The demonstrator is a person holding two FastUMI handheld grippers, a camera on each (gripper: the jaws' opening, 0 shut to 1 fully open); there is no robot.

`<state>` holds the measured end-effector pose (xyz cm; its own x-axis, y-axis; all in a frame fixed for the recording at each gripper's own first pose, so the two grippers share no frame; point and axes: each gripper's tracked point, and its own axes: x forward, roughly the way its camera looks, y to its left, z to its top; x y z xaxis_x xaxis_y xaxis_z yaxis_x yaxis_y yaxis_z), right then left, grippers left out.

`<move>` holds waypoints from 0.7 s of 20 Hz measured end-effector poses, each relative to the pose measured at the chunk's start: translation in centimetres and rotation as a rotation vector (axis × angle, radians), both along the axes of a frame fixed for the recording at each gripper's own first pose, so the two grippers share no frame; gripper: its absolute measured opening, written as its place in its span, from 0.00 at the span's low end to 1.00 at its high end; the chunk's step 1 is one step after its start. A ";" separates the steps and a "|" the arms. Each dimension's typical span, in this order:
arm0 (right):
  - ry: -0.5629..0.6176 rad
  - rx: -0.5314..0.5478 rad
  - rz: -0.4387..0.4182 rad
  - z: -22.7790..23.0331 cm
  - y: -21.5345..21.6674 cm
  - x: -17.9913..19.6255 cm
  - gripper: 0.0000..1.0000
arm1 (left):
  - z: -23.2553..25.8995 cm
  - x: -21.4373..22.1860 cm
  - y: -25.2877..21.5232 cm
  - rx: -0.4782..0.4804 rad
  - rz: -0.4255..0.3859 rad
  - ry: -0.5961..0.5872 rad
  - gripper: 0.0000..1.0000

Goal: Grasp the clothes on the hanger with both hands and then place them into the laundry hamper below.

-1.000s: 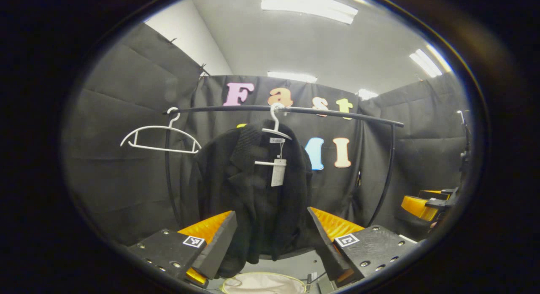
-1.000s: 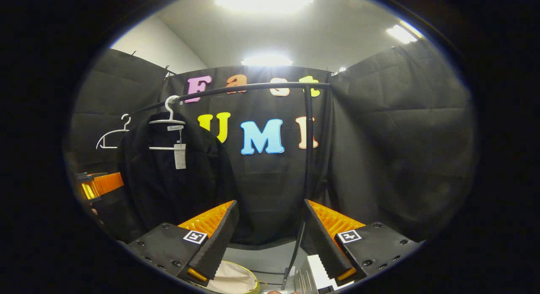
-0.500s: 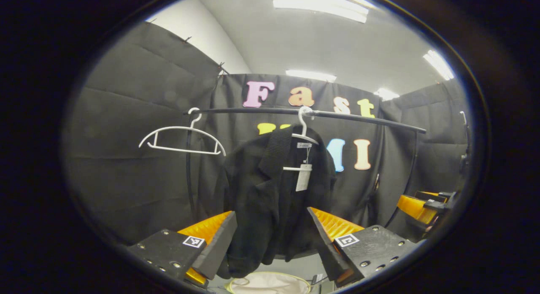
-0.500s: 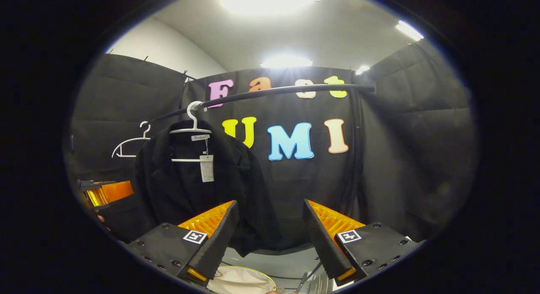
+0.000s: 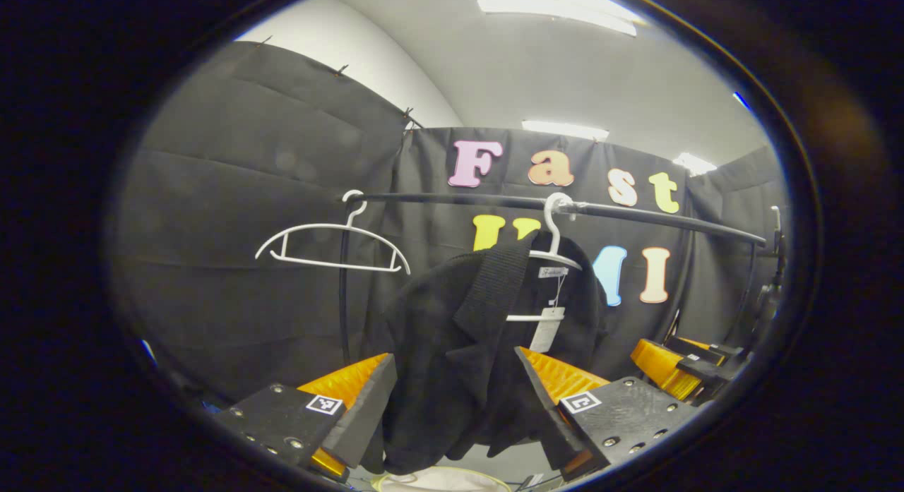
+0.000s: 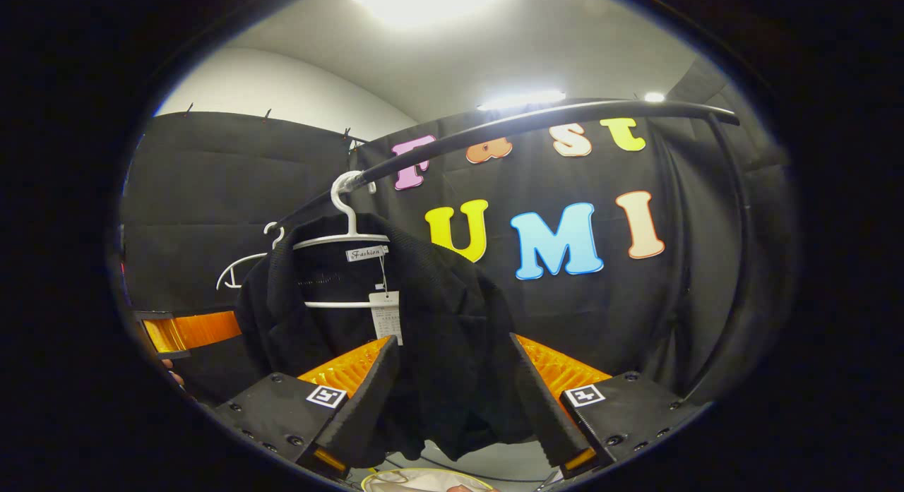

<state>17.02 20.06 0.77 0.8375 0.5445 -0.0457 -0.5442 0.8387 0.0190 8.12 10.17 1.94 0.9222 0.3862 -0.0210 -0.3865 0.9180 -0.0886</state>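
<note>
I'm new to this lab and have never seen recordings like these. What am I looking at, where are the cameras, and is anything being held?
A person holds a two-finger gripper in each hand; there is no robot arm. Each round picture comes from a fisheye camera riding on one gripper, looking forward along its fingers, which show at the bottom.

In the left gripper view, the left gripper stands open in front of a black jacket hanging from a white hanger on a black rail. An empty hanger hangs beside it. The other gripper shows farther off at the right edge.

In the right gripper view, the right gripper is open too, the same jacket's lower part between its fingers.

The rim of the laundry hamper peeks in below. Nothing is gripped yet: both pairs of fingers stand apart, with no sign of pressing the cloth.
</note>
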 end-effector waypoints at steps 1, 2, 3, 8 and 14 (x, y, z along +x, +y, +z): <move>0.008 0.006 0.018 -0.1 0.7 0.9 0.96 | 0.2 0.7 0.1 0.008 0.014 -0.003 0.95; 0.013 0.010 0.037 -0.3 1.4 1.7 0.93 | 0.5 1.4 0.0 0.021 0.027 -0.004 0.95; 0.018 0.011 0.054 -0.5 2.1 2.5 0.96 | 0.5 1.9 0.0 0.037 0.043 0.001 0.95; 0.052 -0.023 0.136 -2.4 5.1 5.2 0.96 | -0.4 4.7 0.0 0.060 0.130 0.037 0.95; 0.087 -0.029 0.191 -4.1 8.0 7.4 0.96 | -2.0 7.6 0.4 0.005 0.190 0.048 0.95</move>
